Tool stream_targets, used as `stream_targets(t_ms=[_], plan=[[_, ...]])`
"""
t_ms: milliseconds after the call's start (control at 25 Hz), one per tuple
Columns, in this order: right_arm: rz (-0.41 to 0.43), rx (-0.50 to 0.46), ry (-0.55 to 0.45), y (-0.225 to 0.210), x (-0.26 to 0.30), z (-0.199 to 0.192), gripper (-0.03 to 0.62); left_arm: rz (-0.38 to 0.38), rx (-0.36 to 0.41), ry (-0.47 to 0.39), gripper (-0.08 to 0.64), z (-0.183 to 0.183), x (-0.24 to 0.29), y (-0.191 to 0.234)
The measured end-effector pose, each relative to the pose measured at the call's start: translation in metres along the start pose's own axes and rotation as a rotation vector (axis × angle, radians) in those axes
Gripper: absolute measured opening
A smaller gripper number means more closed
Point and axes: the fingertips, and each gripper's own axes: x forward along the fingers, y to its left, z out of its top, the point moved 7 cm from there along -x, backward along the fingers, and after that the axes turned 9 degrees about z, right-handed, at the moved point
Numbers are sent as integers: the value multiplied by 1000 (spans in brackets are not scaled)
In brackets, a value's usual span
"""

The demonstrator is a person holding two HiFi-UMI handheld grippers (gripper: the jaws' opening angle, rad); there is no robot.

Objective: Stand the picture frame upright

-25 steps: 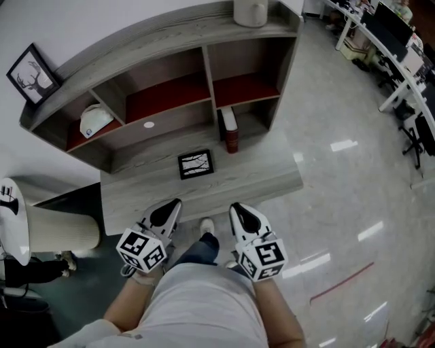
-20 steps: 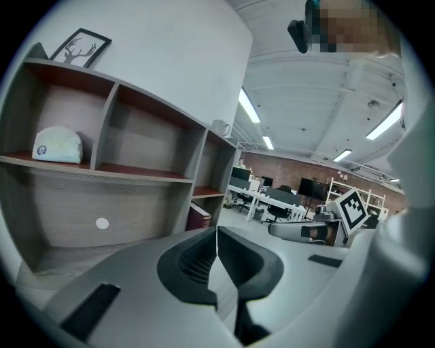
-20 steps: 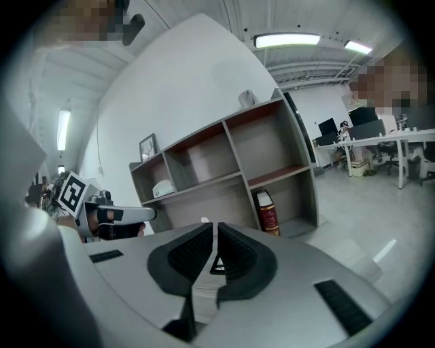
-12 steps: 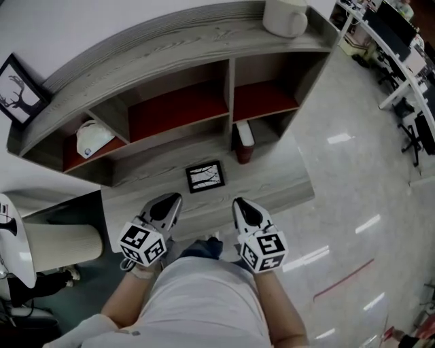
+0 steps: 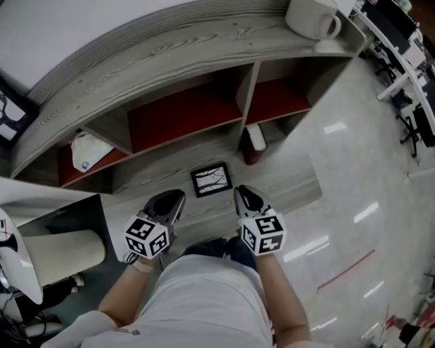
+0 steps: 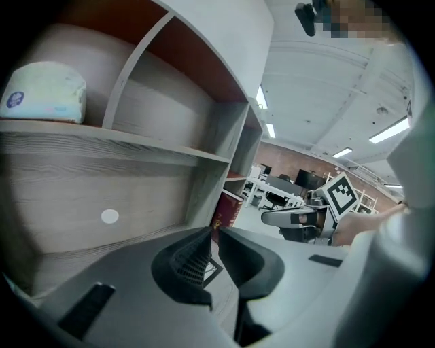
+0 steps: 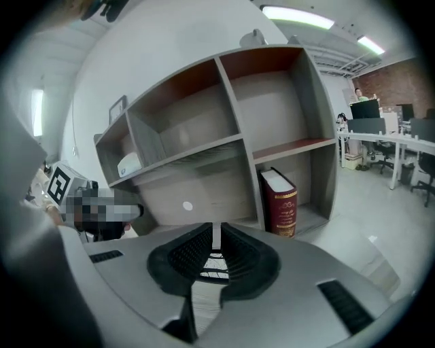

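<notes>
A small black picture frame [image 5: 211, 179] lies flat, face up, on the low grey wooden ledge [image 5: 285, 190] in front of the shelf unit. My left gripper [image 5: 178, 196] is shut and empty, just left of the frame's near edge. Just right of that edge, my right gripper [image 5: 241, 192] is also shut and empty. Neither touches the frame. In the left gripper view the shut gripper [image 6: 212, 231] hides all but a sliver of the frame [image 6: 211, 270]. In the right gripper view part of the frame [image 7: 214, 264] shows behind the shut gripper [image 7: 216, 228].
A red book [image 5: 254, 143] stands in the lower right compartment, close behind the frame. A white cap [image 5: 88, 151] lies in the left compartment, and a white mug [image 5: 311, 18] stands on the shelf top. A white round bin [image 5: 61, 248] is at the left; office desks [image 5: 401, 41] at the far right.
The person has stepped closer to the shelf. Both grippers have moved forward to either side of the frame's near edge, and both remain shut.
</notes>
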Motion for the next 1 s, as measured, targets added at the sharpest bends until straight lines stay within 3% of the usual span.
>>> stream_targets(t_ms=[360,520,720,1000], plan=[[-41,32,130,-37,57,-32,35,27,-73,105,22,-40,37,30],[-39,63,193,-55,77,-53,38,40,-86,166,57,-58,56,39],[-8,81,276,-70,99,-75,109,51,-104,234,75,-77,79,44],[-4,110,316,-90,126,-97,129,77,-167,314,111,-108,104,50]])
